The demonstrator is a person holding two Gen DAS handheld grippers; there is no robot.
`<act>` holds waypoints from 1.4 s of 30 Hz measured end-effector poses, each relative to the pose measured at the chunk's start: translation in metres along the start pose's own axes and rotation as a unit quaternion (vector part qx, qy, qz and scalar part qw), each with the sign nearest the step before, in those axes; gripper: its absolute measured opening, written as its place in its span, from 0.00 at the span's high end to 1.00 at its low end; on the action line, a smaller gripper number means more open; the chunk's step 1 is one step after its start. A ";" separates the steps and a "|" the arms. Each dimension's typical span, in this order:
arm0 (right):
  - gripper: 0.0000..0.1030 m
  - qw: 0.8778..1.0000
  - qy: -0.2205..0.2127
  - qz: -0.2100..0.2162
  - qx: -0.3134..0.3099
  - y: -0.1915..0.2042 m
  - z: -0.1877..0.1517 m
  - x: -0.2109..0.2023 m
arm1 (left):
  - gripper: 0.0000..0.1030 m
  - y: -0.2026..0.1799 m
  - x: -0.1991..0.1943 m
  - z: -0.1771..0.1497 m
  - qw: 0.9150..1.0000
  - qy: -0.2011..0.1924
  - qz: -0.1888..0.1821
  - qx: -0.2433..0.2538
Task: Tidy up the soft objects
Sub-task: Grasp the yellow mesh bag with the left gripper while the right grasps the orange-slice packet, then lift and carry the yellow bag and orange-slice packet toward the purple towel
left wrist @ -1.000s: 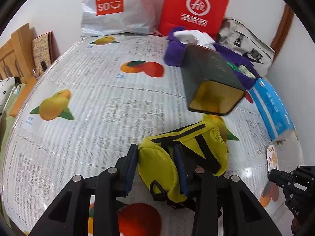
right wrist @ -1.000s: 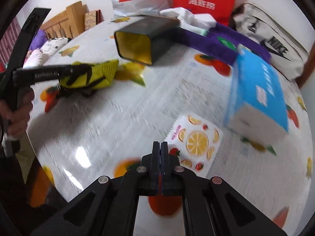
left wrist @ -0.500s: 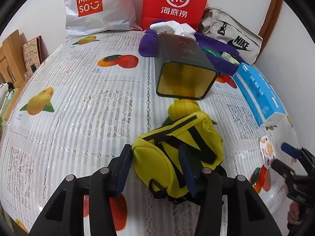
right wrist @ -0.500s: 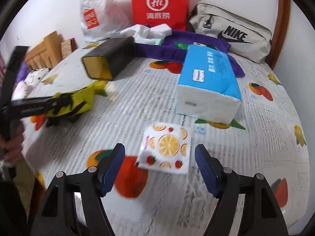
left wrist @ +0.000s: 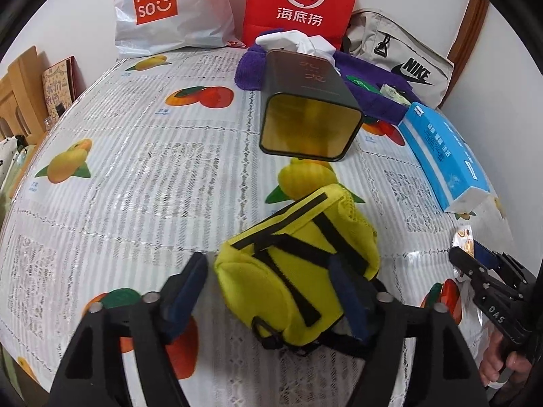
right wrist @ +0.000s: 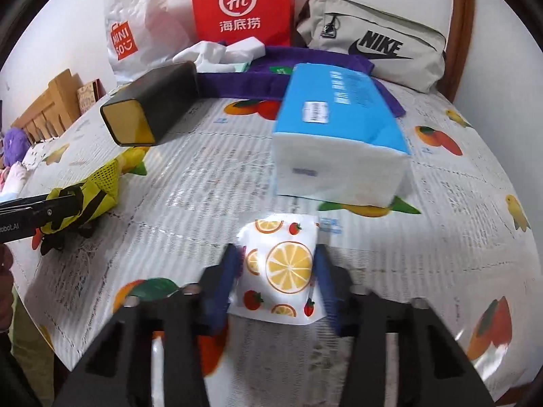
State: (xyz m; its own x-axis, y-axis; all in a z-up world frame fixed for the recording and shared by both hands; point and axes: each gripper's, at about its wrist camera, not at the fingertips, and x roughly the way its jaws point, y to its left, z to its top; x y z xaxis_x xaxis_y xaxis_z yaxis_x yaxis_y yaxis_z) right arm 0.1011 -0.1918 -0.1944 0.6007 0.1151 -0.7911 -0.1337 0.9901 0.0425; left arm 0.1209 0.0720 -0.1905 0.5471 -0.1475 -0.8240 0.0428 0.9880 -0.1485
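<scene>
A yellow pouch with black straps lies on the fruit-print tablecloth between the fingers of my left gripper. The jaws stand open; the left pad is a little apart from the pouch. The pouch also shows in the right wrist view. My right gripper is open around a small white tissue pack with a lemon print, one finger on each side. A dark square tin lies on its side with its gold-lined mouth facing the pouch. A blue tissue pack lies just beyond the lemon pack.
At the back stand a white MINISO bag, a red paper bag, a grey Nike bag and a purple cloth with white fabric on it. A wooden headboard is at the left. The table edge is near both grippers.
My left gripper has opened wider around the yellow pouch. My right gripper went from shut to open and moved forward, so the lemon pack now sits between its fingers.
</scene>
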 end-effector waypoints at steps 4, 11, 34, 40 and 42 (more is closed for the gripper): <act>0.67 1.000 -0.002 0.014 -0.003 -0.006 -0.002 -0.003 | 0.25 -0.007 0.002 0.000 1.000 -0.009 0.009 0.003; 0.68 0.998 0.012 0.053 0.031 -0.020 0.001 -0.007 | 0.64 -0.001 0.001 0.002 0.999 -0.036 -0.005 -0.010; 0.69 0.998 0.013 0.044 0.035 -0.027 0.013 -0.025 | 0.70 -0.009 -0.028 0.015 0.998 -0.037 -0.042 -0.021; 0.69 0.998 -0.005 0.059 0.022 -0.022 0.027 -0.045 | 0.70 -0.016 -0.047 0.032 0.998 -0.053 -0.029 -0.007; 0.69 0.998 -0.011 0.065 0.020 -0.023 0.034 -0.051 | 0.70 -0.019 -0.051 0.038 0.998 -0.057 -0.022 -0.001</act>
State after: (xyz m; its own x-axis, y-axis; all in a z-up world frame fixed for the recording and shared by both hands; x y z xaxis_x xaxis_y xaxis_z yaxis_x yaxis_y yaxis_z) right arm 0.1008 -0.2172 -0.1343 0.5981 0.2432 -0.7636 -0.1804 0.9692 0.1675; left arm 0.1235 0.0623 -0.1248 0.6362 -0.1835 -0.7494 0.0660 0.9807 -0.1840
